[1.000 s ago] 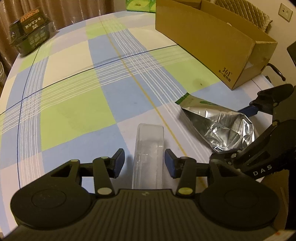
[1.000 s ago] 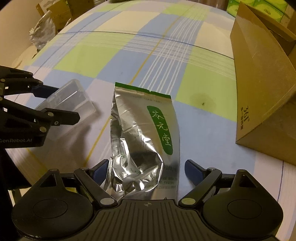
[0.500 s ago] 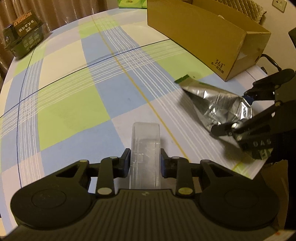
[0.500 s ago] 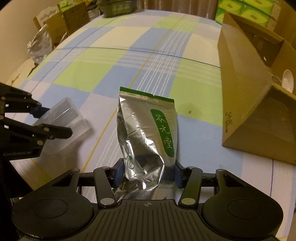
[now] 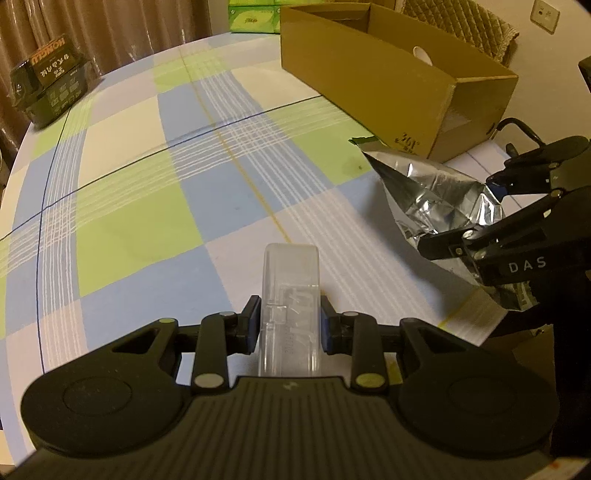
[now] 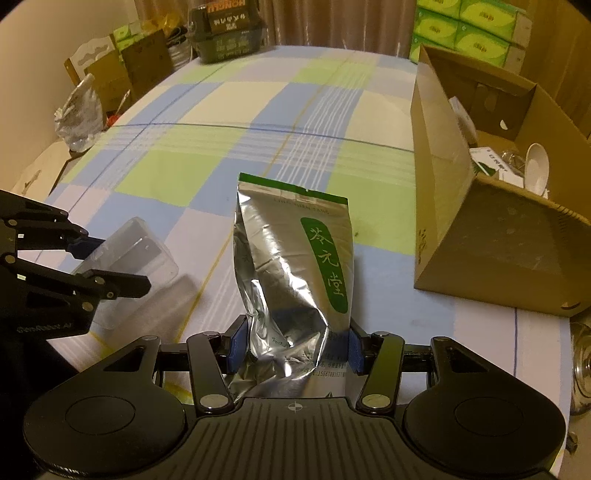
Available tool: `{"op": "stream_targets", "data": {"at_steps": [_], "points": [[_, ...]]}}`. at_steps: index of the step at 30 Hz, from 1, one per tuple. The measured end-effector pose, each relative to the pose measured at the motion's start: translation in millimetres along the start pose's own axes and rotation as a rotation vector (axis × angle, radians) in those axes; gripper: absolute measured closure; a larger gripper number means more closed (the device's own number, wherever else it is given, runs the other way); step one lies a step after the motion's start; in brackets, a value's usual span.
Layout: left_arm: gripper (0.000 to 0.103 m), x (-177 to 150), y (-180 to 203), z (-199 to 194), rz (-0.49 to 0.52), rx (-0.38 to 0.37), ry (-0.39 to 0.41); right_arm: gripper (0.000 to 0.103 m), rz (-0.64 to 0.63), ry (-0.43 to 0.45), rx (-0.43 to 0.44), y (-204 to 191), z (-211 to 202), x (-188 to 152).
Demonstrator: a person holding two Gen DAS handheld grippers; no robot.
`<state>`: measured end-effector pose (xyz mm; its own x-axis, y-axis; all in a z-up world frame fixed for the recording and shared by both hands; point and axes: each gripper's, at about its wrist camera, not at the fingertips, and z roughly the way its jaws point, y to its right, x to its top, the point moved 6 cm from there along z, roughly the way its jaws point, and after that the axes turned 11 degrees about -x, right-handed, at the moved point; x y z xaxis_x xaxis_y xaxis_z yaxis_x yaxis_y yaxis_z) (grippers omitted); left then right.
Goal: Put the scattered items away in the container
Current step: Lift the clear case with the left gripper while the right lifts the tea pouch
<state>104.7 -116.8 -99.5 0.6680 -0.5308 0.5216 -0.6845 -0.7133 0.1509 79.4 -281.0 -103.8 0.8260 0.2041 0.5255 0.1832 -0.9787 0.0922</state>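
My left gripper (image 5: 287,325) is shut on a clear plastic box (image 5: 290,291) and holds it above the checked tablecloth. My right gripper (image 6: 293,345) is shut on a silver foil tea pouch (image 6: 295,273) with a green label, lifted off the cloth. The open cardboard box (image 5: 388,77) stands at the back right in the left wrist view and at the right (image 6: 480,236) in the right wrist view, with a white spoon and small packets inside. The left gripper with the clear box (image 6: 129,258) shows at the left of the right wrist view. The pouch (image 5: 436,199) and right gripper show at the right of the left wrist view.
A dark green carton (image 5: 48,92) sits at the far left table edge. Green tissue packs (image 6: 469,33) are stacked behind the cardboard box. A glass jar (image 6: 581,365) stands off the table's right edge. A crumpled plastic bag (image 6: 79,110) lies beyond the left edge.
Both grippers closed on their items, the left on the clear box and the right on the foil pouch. Both have lifted them off the cloth and tipped up toward the cardboard box.
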Motion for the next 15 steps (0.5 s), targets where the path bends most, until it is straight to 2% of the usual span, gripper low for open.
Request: {"op": "stream_targets", "data": {"at_steps": [15], "points": [[0.077,1.2,13.5,-9.6,0.007,0.005,0.022,0.053,0.018,0.035,-0.012,9.8,-19.5,-2.5]]}}
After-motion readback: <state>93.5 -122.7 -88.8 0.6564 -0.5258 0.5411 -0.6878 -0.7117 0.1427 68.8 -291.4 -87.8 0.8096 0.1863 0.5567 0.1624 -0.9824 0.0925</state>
